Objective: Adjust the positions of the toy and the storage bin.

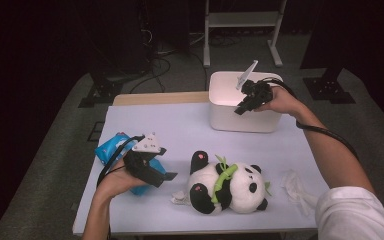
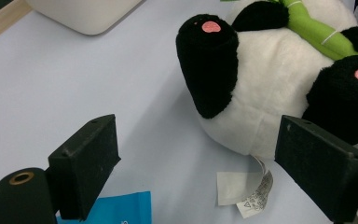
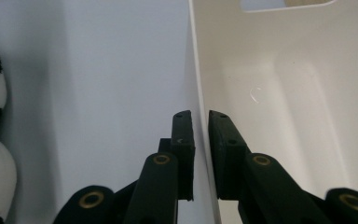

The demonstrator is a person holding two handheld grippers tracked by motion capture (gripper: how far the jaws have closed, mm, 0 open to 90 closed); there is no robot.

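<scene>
At upper right of the high view we see the right gripper (image 1: 243, 106) at the near rim of the white plastic bin (image 1: 230, 117), which stands on the far right part of the pale table (image 1: 180, 130). From the right gripper view, its jaws straddle the thin bin wall (image 3: 196, 93), one pad outside and one inside, pinched on it; no earlier picture to compare. The bin's interior looks smooth, cream-white, with a cut-out handle slot (image 3: 284, 4) at the top edge of that frame. Its long axis runs left-right across the high view, opening upward.

Open room: bare table surface lies left of the bin and between bin and panda plush (image 1: 227, 186). The table's wooden far edge (image 1: 155, 97) shows just behind the pale sheet; grey floor surrounds it.

Lower left of the high view: the left gripper (image 1: 162, 175) is held over a blue packet (image 1: 111, 147), pointing right toward the plush. In the left gripper view its jaws stand spread wide with nothing between the pads; the plush's black leg (image 2: 209, 70) and sewn label (image 2: 247, 189) lie ahead. The plush lies on its back, green bamboo (image 1: 225, 177) across its chest. A crumpled white wrapper (image 1: 295, 185) sits at lower right, apart from the plush.
</scene>
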